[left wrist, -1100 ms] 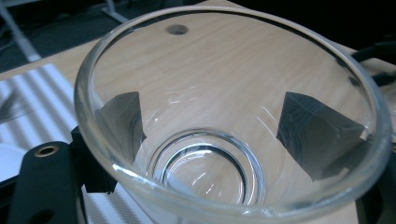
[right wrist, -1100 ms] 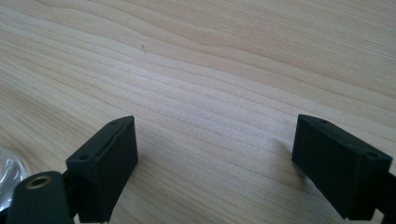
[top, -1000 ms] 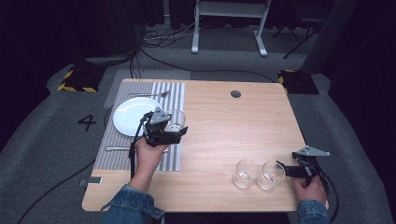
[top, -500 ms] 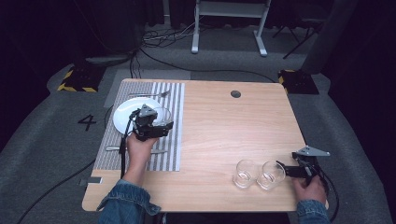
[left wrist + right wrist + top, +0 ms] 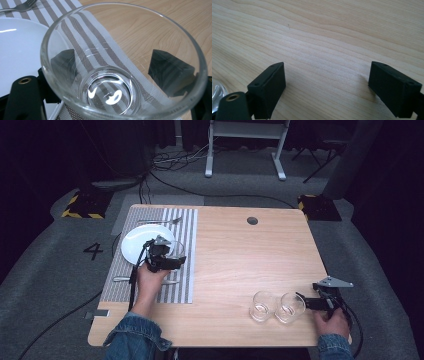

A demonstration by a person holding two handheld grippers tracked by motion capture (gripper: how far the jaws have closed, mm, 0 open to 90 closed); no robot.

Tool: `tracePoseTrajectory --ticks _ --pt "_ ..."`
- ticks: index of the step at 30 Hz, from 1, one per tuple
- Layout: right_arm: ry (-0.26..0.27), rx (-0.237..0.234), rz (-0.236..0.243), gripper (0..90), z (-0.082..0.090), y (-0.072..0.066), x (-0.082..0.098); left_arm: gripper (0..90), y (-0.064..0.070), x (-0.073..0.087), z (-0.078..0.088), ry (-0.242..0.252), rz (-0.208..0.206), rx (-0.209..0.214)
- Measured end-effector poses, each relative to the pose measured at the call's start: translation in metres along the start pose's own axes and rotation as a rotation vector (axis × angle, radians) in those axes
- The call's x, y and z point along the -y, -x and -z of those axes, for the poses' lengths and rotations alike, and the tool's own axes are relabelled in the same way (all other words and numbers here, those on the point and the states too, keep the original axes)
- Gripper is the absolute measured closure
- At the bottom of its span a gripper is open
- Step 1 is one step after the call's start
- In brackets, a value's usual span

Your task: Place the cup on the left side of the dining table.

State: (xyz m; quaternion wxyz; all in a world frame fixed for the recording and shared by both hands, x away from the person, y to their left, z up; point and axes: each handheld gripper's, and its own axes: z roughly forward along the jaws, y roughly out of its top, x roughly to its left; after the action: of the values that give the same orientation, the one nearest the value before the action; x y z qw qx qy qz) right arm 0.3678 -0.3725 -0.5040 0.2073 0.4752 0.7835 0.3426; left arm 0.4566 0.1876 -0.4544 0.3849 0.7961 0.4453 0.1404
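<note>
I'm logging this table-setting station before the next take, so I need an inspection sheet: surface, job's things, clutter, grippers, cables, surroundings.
Surface: light wooden table with a round dark hole; grey-and-white striped placemat at its left.
Job's things: round white plate on the placemat; silver fork beyond it; a piece of silver cutlery nearer the person; two clear glass tumblers near the front right edge.
Clutter: nothing seen.
Grippers: left gripper shut on a third clear glass tumbler over the placemat; right gripper open over bare wood.
Cables: black cable trailing from the left gripper.
Surroundings: grey carpet, white stand frame, floor cables.
</note>
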Motion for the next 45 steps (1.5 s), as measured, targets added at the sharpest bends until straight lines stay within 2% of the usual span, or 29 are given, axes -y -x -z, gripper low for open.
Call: tracePoseTrajectory --ticks 10,16,17,19,22,23,32,36,40,42,45 --pt "0.0 0.0 0.0 14.5 0.0 0.0 0.0 19.6 -0.002 0.003 -0.007 -0.053 0.005 -0.024" --pt "0.0 0.0 0.0 14.5 0.0 0.0 0.0 19.4 0.0 0.005 -0.01 -0.088 -0.009 -0.053" --pt "0.0 0.0 0.0 14.5 0.0 0.0 0.0 19.3 0.0 0.006 -0.01 -0.091 0.002 -0.049" --pt "0.0 0.0 0.0 14.5 0.0 0.0 0.0 18.9 -0.001 0.006 -0.009 -0.095 0.022 -0.044" --pt "0.0 0.0 0.0 14.5 0.0 0.0 0.0 18.2 0.001 0.005 -0.008 -0.096 0.022 -0.051" --pt "0.0 0.0 0.0 14.5 0.0 0.0 0.0 18.3 0.002 0.005 -0.008 -0.098 0.019 -0.064" --pt "0.0 0.0 0.0 14.6 0.0 0.0 0.0 18.1 0.002 0.006 -0.01 -0.115 0.025 -0.066" --pt "0.0 0.0 0.0 14.5 0.0 0.0 0.0 17.5 0.001 0.006 -0.01 -0.119 0.036 -0.061" --pt "0.0 0.0 0.0 14.6 0.0 0.0 0.0 15.3 0.003 0.005 -0.005 -0.099 0.062 -0.059" --pt "0.0 0.0 0.0 14.5 0.0 0.0 0.0 15.1 0.003 0.005 -0.002 -0.093 0.057 -0.059" --pt "0.0 0.0 0.0 14.5 0.0 0.0 0.0 14.7 0.008 0.004 0.013 -0.052 0.061 -0.069"
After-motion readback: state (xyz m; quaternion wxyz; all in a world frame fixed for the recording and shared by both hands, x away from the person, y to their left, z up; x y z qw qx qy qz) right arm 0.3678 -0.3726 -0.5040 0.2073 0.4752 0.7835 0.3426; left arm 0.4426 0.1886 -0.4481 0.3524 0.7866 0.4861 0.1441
